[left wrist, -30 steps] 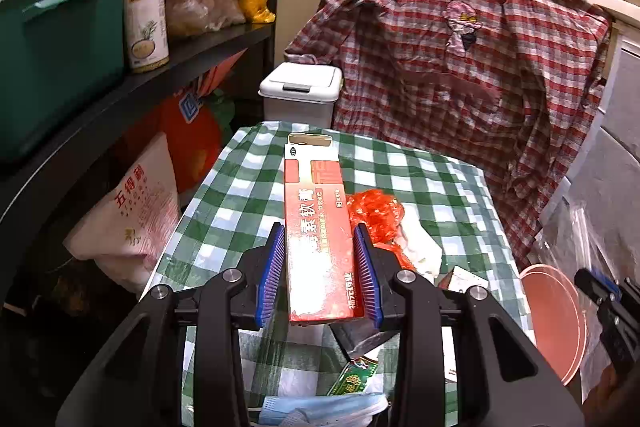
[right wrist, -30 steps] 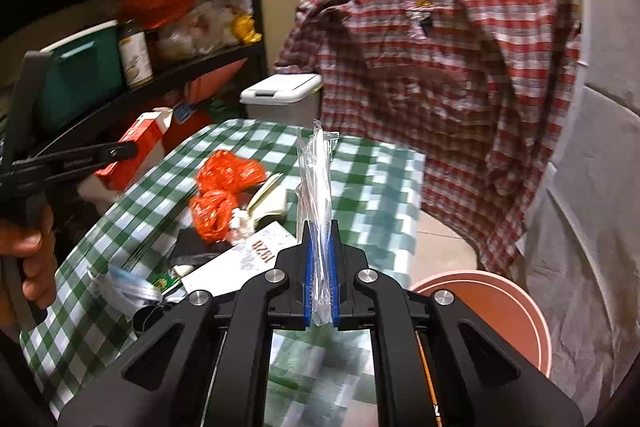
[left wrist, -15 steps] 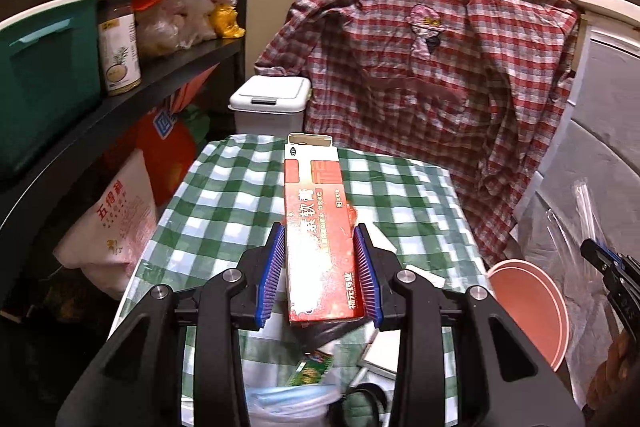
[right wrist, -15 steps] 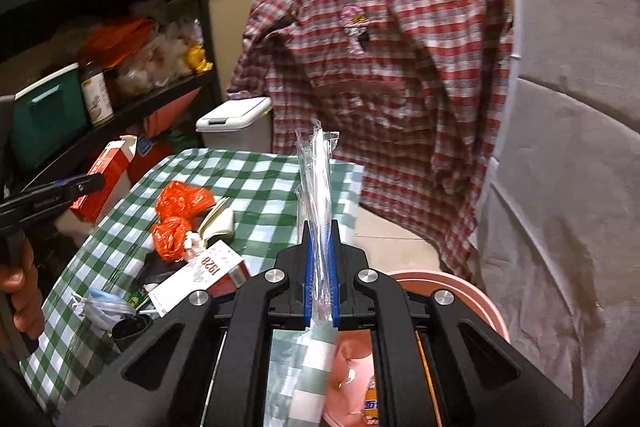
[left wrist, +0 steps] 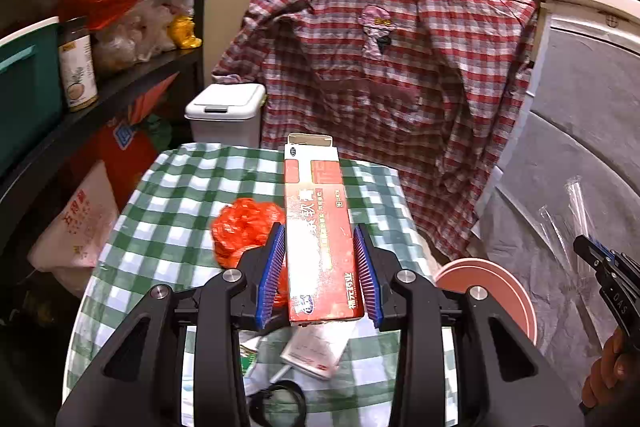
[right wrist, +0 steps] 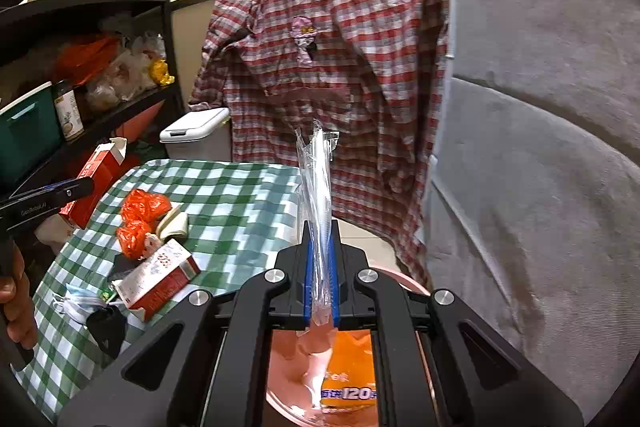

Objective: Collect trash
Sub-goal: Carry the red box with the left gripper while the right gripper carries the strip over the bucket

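The right tongs (right wrist: 319,287), clamped on a clear wrapper (right wrist: 316,187), hang directly above the pink bin (right wrist: 304,379). The left tongs (left wrist: 319,275), clamped on a red box (left wrist: 320,227) lying lengthwise along them, have the bin to their right.

The table (right wrist: 240,195) stands before a hanging shirt (right wrist: 340,67), with a lidded bin (right wrist: 196,137) behind its far edge and a shelf rack (right wrist: 100,67) to its left. On the table lie two crumpled bags (right wrist: 140,219), a carton (right wrist: 160,277) nearer, and a face mask (right wrist: 76,301) at the near left. A basin (right wrist: 320,367) sits off the table's right side, a packet (right wrist: 352,375) in it.
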Action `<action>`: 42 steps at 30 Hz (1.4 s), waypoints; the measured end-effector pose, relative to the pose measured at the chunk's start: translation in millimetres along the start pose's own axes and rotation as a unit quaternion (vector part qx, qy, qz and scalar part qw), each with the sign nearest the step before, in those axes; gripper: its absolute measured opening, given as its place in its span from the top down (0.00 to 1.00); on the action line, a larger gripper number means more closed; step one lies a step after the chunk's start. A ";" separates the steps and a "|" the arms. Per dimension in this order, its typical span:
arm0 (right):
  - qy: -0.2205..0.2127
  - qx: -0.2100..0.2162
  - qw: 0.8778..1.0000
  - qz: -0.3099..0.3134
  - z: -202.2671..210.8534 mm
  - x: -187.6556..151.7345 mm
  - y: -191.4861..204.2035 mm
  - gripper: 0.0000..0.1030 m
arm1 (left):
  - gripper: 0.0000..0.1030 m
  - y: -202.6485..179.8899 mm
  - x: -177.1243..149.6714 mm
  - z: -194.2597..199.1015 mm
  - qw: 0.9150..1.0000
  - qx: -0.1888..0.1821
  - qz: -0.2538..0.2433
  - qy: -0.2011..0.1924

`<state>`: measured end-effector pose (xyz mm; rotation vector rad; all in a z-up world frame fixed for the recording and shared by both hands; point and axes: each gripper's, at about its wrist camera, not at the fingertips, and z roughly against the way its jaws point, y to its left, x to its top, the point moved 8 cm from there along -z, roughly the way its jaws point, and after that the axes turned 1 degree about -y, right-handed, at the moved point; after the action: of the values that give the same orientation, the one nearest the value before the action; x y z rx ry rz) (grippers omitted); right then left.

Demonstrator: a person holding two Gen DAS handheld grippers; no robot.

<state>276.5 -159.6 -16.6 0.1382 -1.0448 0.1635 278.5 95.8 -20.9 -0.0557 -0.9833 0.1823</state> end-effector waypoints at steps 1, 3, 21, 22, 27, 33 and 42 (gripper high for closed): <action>0.001 -0.003 1.000 -0.002 1.6 -0.9 -4.3 0.93 | 0.66 -5.6 -0.4 -0.3 1.000 -0.003 -0.003 0.000; 0.002 -0.006 1.000 -0.004 3.0 -0.7 -11.1 0.93 | 0.66 -15.5 -1.7 -1.0 1.000 -0.009 -0.008 0.001; -0.001 -0.023 0.999 -0.031 15.0 -4.1 -49.5 0.93 | 0.66 -82.0 -16.0 -2.4 0.996 -0.074 -0.057 -0.002; -0.001 -0.021 0.999 -0.031 14.6 -3.9 -49.0 0.93 | 0.66 -86.0 -17.5 -2.7 0.995 -0.082 -0.059 -0.001; 0.007 -0.016 1.000 -0.024 10.1 -6.8 -46.2 0.93 | 0.66 -101.4 -26.2 -5.2 0.992 -0.109 -0.061 0.009; 0.015 -0.013 1.000 -0.024 3.4 -8.8 -44.6 0.93 | 0.66 -126.2 -38.8 -7.2 0.986 -0.145 -0.076 0.019; 0.020 -0.017 0.999 -0.030 0.3 -10.7 -48.5 0.93 | 0.66 -153.6 -53.1 -13.4 0.979 -0.179 -0.094 0.035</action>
<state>280.6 -207.9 -27.5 0.1344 -1.0028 0.0940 280.6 -64.2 -52.1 -0.2954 -0.9365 -0.1708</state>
